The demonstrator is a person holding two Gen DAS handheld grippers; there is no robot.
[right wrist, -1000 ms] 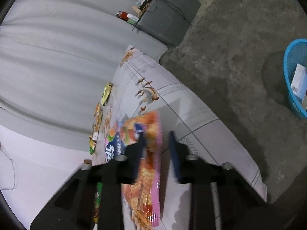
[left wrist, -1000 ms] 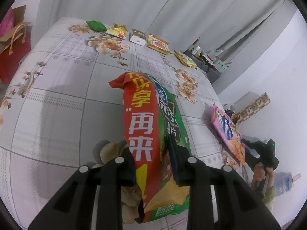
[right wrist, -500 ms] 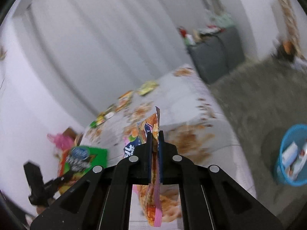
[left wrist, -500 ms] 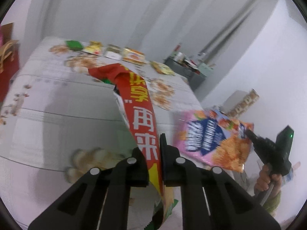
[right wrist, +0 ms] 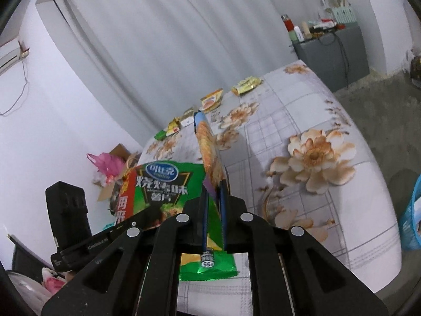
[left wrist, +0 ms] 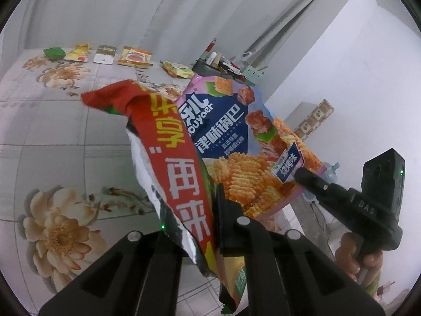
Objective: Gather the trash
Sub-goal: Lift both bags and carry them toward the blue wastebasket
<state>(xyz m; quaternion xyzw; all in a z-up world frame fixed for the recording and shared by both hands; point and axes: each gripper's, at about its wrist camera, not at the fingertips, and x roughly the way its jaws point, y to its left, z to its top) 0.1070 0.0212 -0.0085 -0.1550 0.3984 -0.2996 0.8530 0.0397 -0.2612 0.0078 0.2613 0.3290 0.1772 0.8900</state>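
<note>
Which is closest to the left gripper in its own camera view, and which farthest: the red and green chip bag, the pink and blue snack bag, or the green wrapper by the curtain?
1. Red and green chip bag: pinched in the left gripper.
2. Pink and blue snack bag: just behind, right of centre, held by the right gripper.
3. Green wrapper: far left, at the bed's far edge.

The bed (left wrist: 52, 137) is covered by a pale grey sheet with a grid pattern and large peach flower prints. Five wrappers lie in a row along its far edge, near the curtain: a green wrapper (left wrist: 54, 53), a yellow wrapper (left wrist: 78, 52), a white-and-brown packet (left wrist: 104, 54), an orange packet (left wrist: 134, 58) and a yellow-gold wrapper (left wrist: 178, 70). They lie apart from one another. The same row shows in the right wrist view.
</note>
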